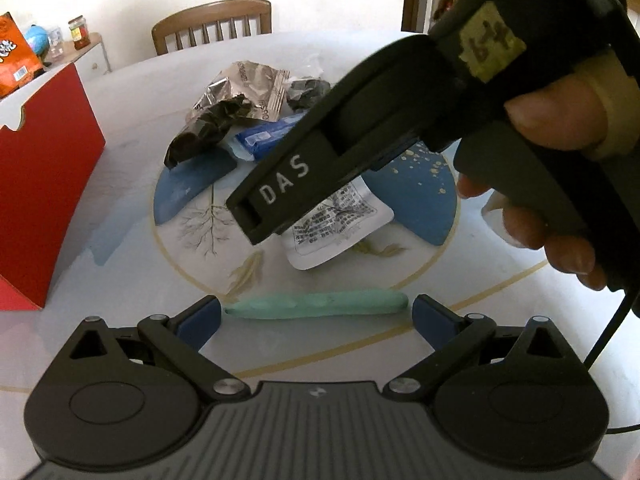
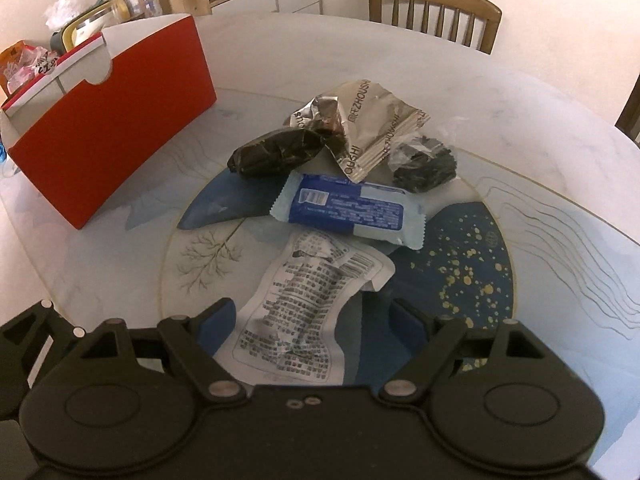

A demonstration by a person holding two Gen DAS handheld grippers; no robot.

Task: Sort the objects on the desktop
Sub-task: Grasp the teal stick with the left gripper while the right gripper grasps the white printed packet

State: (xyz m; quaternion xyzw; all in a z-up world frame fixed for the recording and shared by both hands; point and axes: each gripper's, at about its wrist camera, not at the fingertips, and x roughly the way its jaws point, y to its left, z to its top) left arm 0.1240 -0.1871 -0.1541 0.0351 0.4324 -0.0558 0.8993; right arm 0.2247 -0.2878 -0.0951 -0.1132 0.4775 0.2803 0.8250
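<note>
White printed wrapper (image 2: 298,320) lies lengthwise between the spread, empty jaws of the right gripper (image 2: 310,320), the nearer one, its long axis running away toward the blue packet (image 2: 348,210). Only the left wrist view shows a green strip (image 1: 318,306) lying crosswise between the open left gripper (image 1: 316,316). A red box (image 2: 116,136) stands far left on the desk (image 2: 520,100).

Black grippers, blue-padded fingers (image 2: 218,322), white "DAS" lettering, taped finger

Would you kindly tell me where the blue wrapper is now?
In the right wrist view, the blue wrapper lies mid-table, between the silver wrapper behind it and the white wrapper in front.
</note>
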